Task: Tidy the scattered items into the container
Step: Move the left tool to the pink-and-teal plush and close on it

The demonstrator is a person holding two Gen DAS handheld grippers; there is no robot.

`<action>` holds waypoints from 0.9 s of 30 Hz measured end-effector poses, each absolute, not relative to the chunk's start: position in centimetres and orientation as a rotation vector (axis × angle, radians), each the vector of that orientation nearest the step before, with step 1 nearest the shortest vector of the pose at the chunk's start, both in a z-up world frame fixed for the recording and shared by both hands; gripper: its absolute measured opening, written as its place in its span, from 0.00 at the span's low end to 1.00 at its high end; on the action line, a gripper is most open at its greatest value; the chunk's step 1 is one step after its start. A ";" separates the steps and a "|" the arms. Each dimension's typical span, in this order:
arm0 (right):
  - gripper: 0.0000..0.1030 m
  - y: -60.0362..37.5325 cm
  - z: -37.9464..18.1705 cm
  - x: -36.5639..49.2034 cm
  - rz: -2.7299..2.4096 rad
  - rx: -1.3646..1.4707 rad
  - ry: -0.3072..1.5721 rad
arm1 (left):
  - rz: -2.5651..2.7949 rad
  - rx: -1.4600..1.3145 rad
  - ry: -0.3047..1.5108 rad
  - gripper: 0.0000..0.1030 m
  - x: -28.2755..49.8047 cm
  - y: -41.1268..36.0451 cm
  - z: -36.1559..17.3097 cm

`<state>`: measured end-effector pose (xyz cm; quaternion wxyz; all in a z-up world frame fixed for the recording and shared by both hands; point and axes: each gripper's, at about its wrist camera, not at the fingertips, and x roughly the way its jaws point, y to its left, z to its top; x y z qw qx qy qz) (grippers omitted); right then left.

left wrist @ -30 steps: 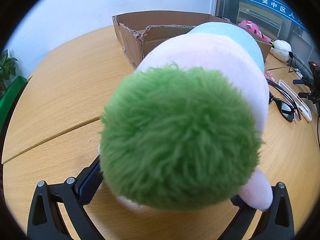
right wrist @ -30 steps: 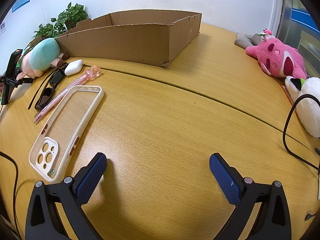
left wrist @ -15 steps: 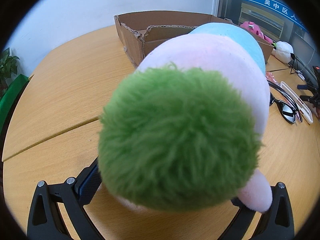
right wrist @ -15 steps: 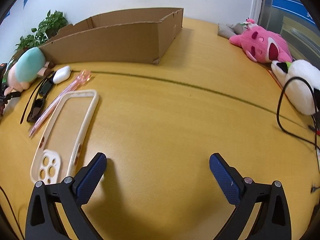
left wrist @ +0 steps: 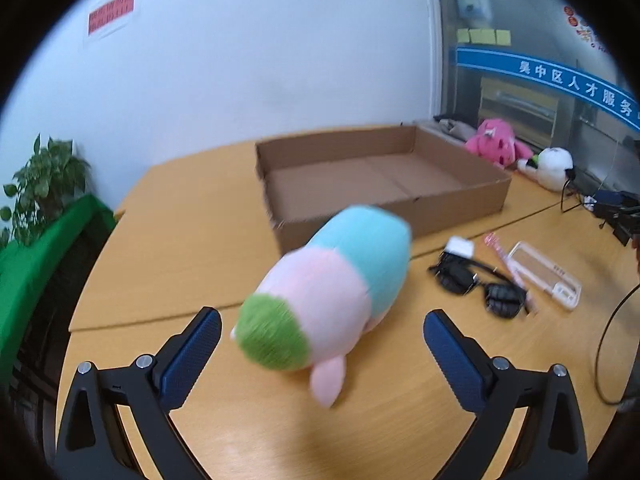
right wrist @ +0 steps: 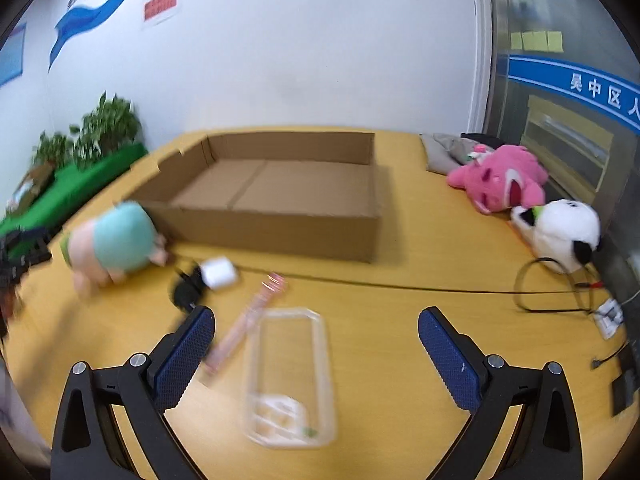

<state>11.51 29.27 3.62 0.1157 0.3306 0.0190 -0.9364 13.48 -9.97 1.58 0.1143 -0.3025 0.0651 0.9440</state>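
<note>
Left wrist view: the left gripper (left wrist: 322, 330) is spread wide and holds nothing; it is raised above the wooden table (left wrist: 168, 264) and points down at the soft plush toy with a green end, pink middle and light-blue end (left wrist: 332, 292). The toy lies on the table between the fingers' lines, apart from both, just in front of the shallow brown cardboard box (left wrist: 384, 184), which is empty. The toy should be light and compressible; a grasp across the pink middle is likely the most secure, since the fluffy green end may slip. Right of it lie black sunglasses (left wrist: 476, 286), a small white case (left wrist: 460, 247), a pink pen (left wrist: 504, 264) and a clear phone case (left wrist: 546, 276). Right wrist view: the right gripper (right wrist: 316, 354) is likewise spread and empty, raised over the clear phone case (right wrist: 290, 376), which lies flat beside the pink pen (right wrist: 248, 328). The case appears thin, rigid and slippery; take it across the long edges.
</note>
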 end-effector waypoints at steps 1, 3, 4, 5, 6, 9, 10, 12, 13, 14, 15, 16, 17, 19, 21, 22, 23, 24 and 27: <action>1.00 28.3 3.7 11.2 -2.735 0.975 0.033 | 2.766 -0.870 0.185 0.98 13.1 -8.5 2.0; 1.00 26.2 3.7 10.7 -2.723 0.997 0.015 | 2.740 -0.869 0.161 0.98 12.8 -6.9 2.4; 1.00 25.0 3.6 10.6 -2.723 1.010 0.020 | 2.721 -0.884 0.152 0.98 12.6 -6.1 2.4; 1.00 24.6 3.5 10.6 -2.731 1.017 0.030 | 2.702 -0.898 0.144 0.98 12.4 -5.7 2.4; 1.00 24.0 3.3 10.5 -2.747 1.032 0.049 | 2.695 -0.904 0.143 0.98 12.3 -5.2 2.3; 1.00 23.5 3.0 10.4 -2.771 1.062 0.039 | 2.697 -0.909 0.144 0.98 11.6 -3.5 2.1; 1.00 23.7 3.0 10.3 -2.771 1.065 0.035 | 2.697 -0.908 0.143 0.98 11.3 -3.0 2.1; 1.00 24.3 3.1 9.9 -2.780 1.074 0.058 | 2.689 -0.900 0.131 0.99 10.7 -2.2 2.1; 1.00 24.5 3.2 9.7 -2.790 1.080 0.086 | 2.687 -0.899 0.123 0.99 10.4 -1.8 2.1; 1.00 24.8 3.3 9.6 -2.794 1.081 0.095 | 2.687 -0.901 0.115 0.98 10.0 -1.5 2.1; 1.00 25.0 3.4 9.4 -2.794 1.082 0.099 | 2.689 -0.902 0.111 0.98 9.7 -1.2 2.1; 1.00 25.1 3.5 9.1 -2.793 1.084 0.104 | 2.690 -0.904 0.109 0.98 9.4 -1.0 2.0; 1.00 25.0 3.6 8.9 -2.791 1.086 0.107 | 2.692 -0.908 0.108 0.98 9.0 -0.7 2.0; 1.00 25.2 3.5 8.0 -2.791 1.088 0.118 | 2.693 -0.919 0.110 0.98 8.3 -0.3 1.9; 1.00 25.5 3.2 7.2 -2.786 1.096 0.120 | 2.688 -0.933 0.111 0.99 7.8 0.0 1.9; 1.00 25.6 3.1 6.9 -2.785 1.100 0.118 | 2.686 -0.938 0.111 0.98 7.6 0.1 1.9; 1.00 25.6 3.0 6.7 -2.783 1.103 0.114 | 2.686 -0.942 0.112 0.98 7.4 0.1 1.9; 1.00 25.7 2.7 6.3 -2.777 1.109 0.103 | 2.688 -0.944 0.115 0.98 7.2 0.2 2.0; 1.00 25.8 2.1 5.1 -2.759 1.121 0.083 | 2.696 -0.958 0.131 0.98 6.9 0.0 2.0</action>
